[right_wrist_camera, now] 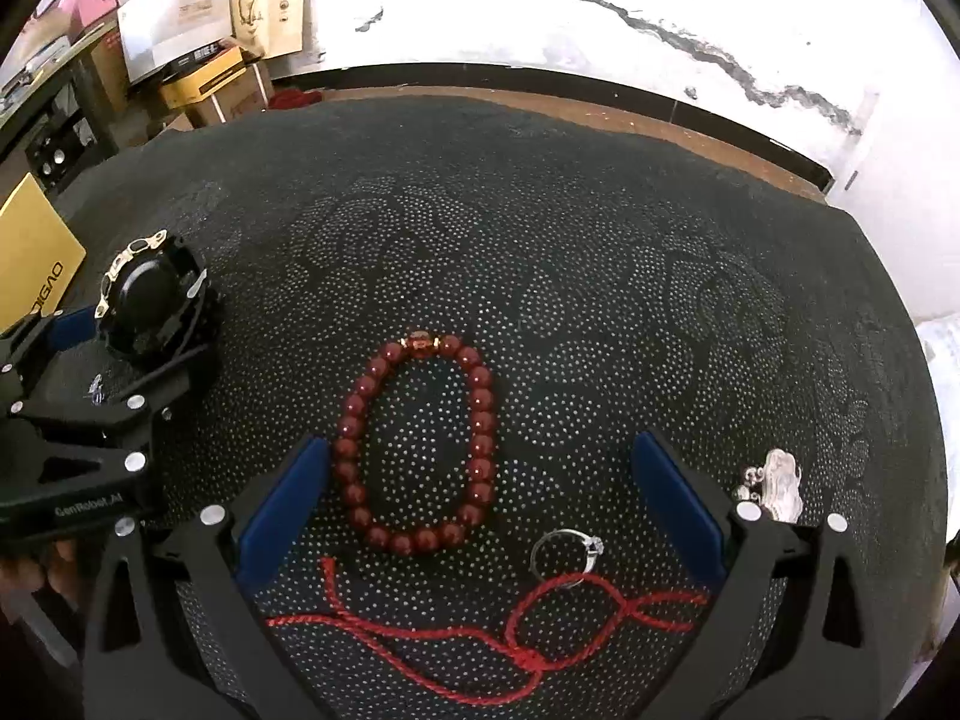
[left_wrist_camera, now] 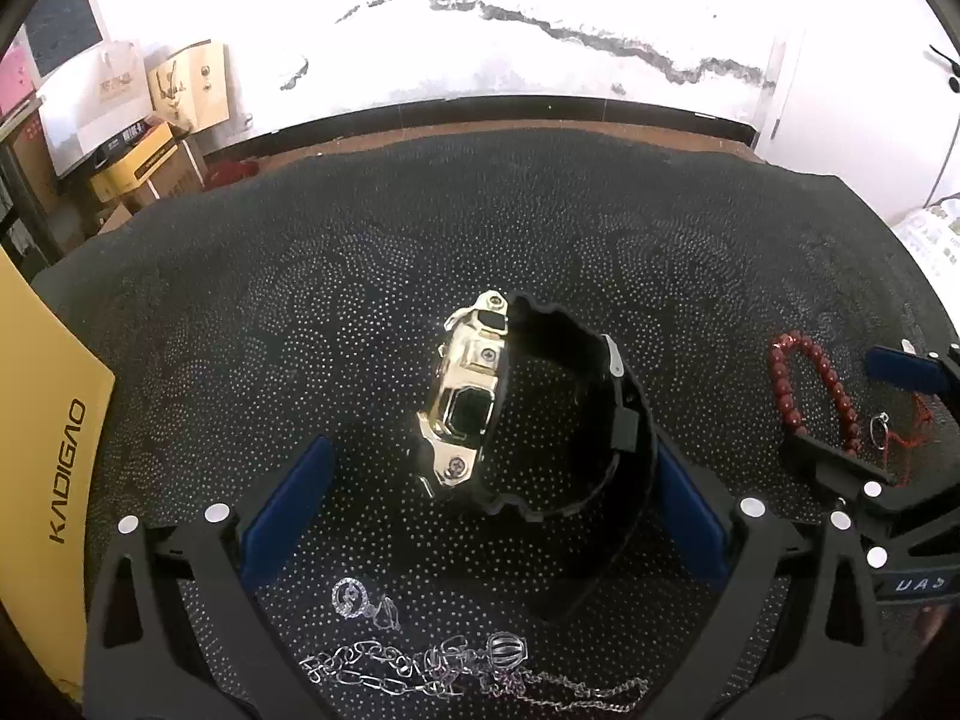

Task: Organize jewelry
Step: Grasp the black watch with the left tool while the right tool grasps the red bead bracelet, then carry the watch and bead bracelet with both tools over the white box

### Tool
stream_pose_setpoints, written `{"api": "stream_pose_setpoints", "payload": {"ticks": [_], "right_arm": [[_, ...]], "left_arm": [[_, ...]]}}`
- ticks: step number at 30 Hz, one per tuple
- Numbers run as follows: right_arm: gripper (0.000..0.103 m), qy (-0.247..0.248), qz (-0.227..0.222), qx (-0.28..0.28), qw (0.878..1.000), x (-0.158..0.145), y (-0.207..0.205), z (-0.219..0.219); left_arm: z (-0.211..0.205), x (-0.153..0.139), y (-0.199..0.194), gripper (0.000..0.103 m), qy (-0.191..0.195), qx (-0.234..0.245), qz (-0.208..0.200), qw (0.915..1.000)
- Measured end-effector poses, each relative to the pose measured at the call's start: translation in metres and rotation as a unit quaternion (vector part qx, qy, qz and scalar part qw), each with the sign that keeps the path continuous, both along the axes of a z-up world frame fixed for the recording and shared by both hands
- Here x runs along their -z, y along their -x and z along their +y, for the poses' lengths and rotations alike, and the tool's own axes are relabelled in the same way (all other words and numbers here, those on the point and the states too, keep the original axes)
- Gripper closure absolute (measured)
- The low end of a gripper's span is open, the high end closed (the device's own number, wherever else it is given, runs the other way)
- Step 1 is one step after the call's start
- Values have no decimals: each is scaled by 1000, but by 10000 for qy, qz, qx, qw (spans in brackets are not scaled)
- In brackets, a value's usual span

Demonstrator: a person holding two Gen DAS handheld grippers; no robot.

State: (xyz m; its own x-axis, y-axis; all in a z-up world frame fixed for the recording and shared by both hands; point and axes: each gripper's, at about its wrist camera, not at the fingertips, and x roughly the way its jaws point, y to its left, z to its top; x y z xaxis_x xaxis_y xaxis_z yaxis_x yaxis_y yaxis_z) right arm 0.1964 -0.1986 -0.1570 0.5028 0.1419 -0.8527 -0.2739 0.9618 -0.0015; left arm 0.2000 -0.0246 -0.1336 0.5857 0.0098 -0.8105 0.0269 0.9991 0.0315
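Note:
A gold-cased watch with a black strap (left_wrist_camera: 480, 408) stands on its side on the black dotted mat (left_wrist_camera: 420, 240), between the open fingers of my left gripper (left_wrist_camera: 489, 498). A silver chain with charms (left_wrist_camera: 456, 672) lies just below it. A red bead bracelet (right_wrist_camera: 417, 444) lies flat between the open fingers of my right gripper (right_wrist_camera: 480, 504). A silver ring (right_wrist_camera: 567, 552) and a red cord (right_wrist_camera: 516, 630) lie under that gripper. A silver charm (right_wrist_camera: 777, 483) sits outside its right finger. The watch (right_wrist_camera: 150, 300) and the left gripper (right_wrist_camera: 84, 420) show at the left of the right wrist view.
A yellow box (left_wrist_camera: 48, 450) marked KADIGAO stands at the mat's left edge. Cardboard boxes and bags (left_wrist_camera: 156, 102) are stacked beyond the table at the far left. A white wall (left_wrist_camera: 540, 30) runs behind the table. The right gripper (left_wrist_camera: 888, 420) shows at the left view's right edge.

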Motion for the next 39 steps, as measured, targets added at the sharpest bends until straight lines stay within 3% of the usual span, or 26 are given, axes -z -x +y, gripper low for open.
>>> {"api": "stream_pose_setpoints", "payload": {"ticks": [3,5,8,9,10,11,13,14,25,35,39], "right_arm": [[7,-8,-6,-56,10000,0,1,0],[14,-41,-36,-188,9998,0,2,-1],[30,-94,-39,-297,9995,-6,6,-1],[32,-89,-53,-329,9994,-7,8,0],[43,-94,-85,-352,9993,-8,9,1],[62,-107,-130,-359,9992,-11,11,1],[84,-179,-108,-344,9992,-12,9,1],[87,-225,-85,-336,9991,-13,9,1],[88,-491,-117,-233,9985,-27,13,-1],[88,-664,-440,-208,9966,-77,29,3],[88,-782,-685,-297,9941,-111,47,16]], "left_arm": [[0,0,2,7,-14,9,-11,10000],[-1,-1,4,13,-13,65,-50,10000],[-10,-5,9,35,-41,311,-139,9994],[-12,-6,9,37,-56,342,-150,9993],[-13,-6,10,38,-43,322,-158,9993],[-13,-6,10,39,-38,314,-162,9994],[-14,-7,11,43,-55,325,-162,9993],[-15,-7,11,44,-76,338,-163,9993],[-11,-22,17,50,-33,169,-201,9997],[-4,-73,34,52,45,138,-309,9994],[4,-101,52,52,57,127,-385,9992]]}}
